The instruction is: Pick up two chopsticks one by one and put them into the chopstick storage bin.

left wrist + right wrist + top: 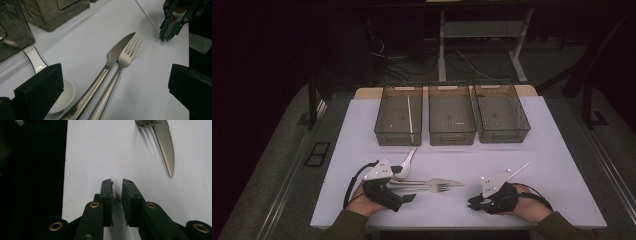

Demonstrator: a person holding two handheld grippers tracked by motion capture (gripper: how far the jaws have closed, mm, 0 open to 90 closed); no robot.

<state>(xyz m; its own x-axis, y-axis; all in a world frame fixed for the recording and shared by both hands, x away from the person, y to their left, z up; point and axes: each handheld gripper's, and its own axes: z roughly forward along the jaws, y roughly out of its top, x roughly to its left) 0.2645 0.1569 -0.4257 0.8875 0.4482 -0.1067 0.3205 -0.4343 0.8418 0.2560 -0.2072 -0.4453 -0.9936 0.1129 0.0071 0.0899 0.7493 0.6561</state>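
"Black right tongs (117, 182) first: what are they doing?"

"Nearly together, with a slim gap left. The near end of the white chopstick (148, 16) lies between them, low on the table (562, 150) near its front edge. I can't see the pads pinching it yet."

"And the left tongs (113, 75)?"

"Wide apart, holding nothing. They hang just over the handles of the knife (117, 51) and the fork (127, 56), which lie side by side and touching. The white spoon (67, 92) sits right beside the left jaw."

"So which step is this?"

"I'd call it the pick-up of the loose chopstick, judging by where things lie. It looks like cutlery being sorted into the bins at the back."

"What does the next move need?"

"A finished squeeze on that thin stick, square enough that it doesn't roll out. Then a lift and a long carry to the left bin (384, 117), where another chopstick (410, 114) already lies."

"Count it all for me."

"Three bins in a row, the middle bin (452, 137) and the right bin (504, 136) both bare. Two chopsticks, one spoon, one knife, one fork."
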